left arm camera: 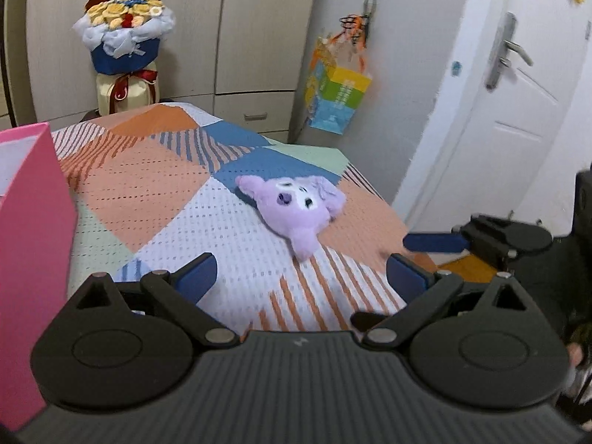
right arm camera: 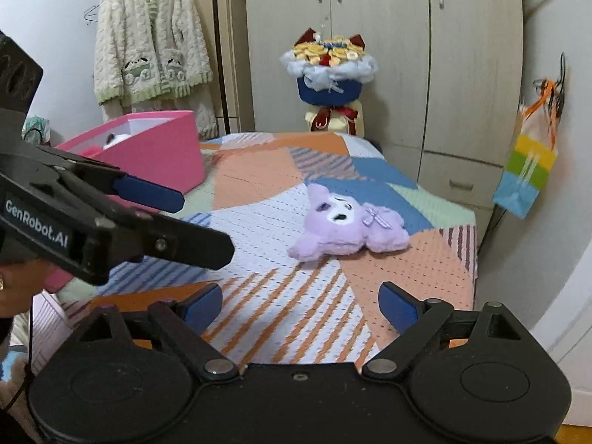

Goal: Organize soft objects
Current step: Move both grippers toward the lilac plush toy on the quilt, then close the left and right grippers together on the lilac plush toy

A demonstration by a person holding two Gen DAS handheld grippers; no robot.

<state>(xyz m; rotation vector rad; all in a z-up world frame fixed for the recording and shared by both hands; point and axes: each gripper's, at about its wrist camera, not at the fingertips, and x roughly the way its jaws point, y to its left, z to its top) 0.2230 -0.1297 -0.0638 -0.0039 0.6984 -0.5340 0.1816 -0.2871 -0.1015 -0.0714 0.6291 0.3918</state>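
Both grippers hover over the near end of the bed [right arm camera: 407, 259]; the left gripper [left arm camera: 301, 277] and the right gripper [right arm camera: 299, 305] each have their blue fingers spread wide with nothing between them. Beyond them a lilac plush [right arm camera: 344, 227] with a white face and a bow lies flat mid-bed, its long axis running across the bed. At far left stands a pink box [right arm camera: 162, 151]

Flower bouquet [right arm camera: 329, 74] standing beyond the bed's far end, cream knit cardigan [right arm camera: 150, 40] hanging at left, colourful paper bag [right arm camera: 525, 174] hung on wall, beige wardrobe [right arm camera: 388, 37], white door [left arm camera: 518, 111]
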